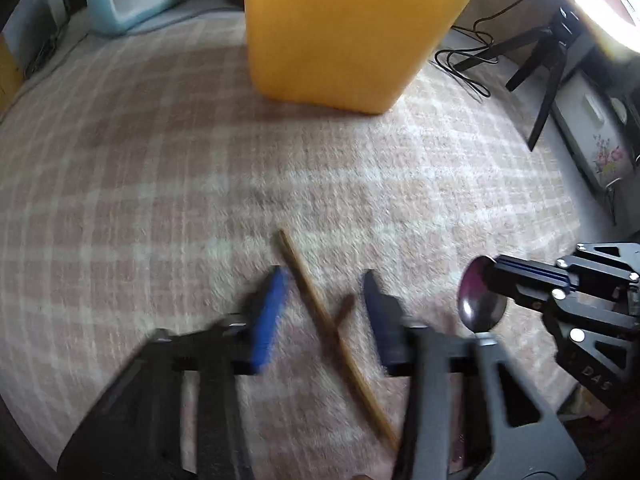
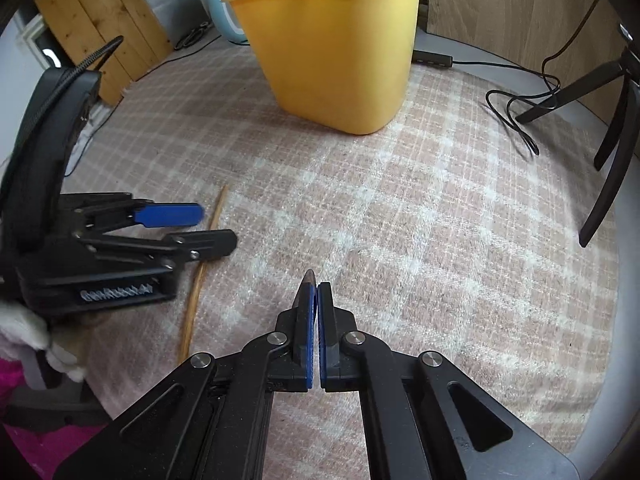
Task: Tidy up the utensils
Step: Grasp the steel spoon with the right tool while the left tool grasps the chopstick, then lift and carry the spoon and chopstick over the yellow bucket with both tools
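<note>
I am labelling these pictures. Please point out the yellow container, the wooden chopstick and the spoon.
yellow container point(image 2: 340, 60): right wrist view, front wall.
wooden chopstick point(image 1: 320, 312): left wrist view, middle of the stick.
spoon point(image 1: 480, 300): left wrist view, its dark bowl.

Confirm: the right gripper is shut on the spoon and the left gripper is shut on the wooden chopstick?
Not quite. The left gripper is open, its pads either side of the wooden chopstick without pressing it; the left wrist view shows this. The right gripper is shut on the spoon.
</note>
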`<state>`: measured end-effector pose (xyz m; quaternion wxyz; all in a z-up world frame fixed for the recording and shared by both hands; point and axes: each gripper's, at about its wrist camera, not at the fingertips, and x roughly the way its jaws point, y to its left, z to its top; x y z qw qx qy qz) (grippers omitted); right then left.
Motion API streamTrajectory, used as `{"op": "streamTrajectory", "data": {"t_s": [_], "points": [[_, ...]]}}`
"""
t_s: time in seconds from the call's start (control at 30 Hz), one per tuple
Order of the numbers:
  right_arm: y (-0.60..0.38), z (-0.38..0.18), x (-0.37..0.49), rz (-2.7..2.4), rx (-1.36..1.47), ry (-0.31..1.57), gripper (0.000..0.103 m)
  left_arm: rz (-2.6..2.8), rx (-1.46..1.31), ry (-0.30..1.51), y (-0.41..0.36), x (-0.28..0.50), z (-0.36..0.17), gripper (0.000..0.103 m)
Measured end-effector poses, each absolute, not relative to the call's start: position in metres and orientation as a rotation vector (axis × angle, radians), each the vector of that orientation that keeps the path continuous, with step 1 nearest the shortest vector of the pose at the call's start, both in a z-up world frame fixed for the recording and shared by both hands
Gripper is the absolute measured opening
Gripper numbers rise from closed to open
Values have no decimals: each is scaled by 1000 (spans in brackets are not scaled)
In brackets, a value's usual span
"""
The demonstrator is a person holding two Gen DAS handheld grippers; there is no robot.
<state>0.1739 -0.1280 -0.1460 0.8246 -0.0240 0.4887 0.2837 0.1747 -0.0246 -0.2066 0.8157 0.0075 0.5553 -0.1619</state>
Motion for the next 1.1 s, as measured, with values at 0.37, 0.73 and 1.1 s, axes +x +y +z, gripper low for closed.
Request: {"op": "streamTrajectory", "data": {"t_s": [0.37,0.73,1.1], "points": [[-133,-134,169,629,-2,1010,0,-424,-216,1150,12,163,-183,2],[-151,-96,153,613,18,861,0,-442,-249,986,18,149,-122,2],[-167,-67,136,574,12,761,0,-443,-255,877,27,145,-83,2]]}}
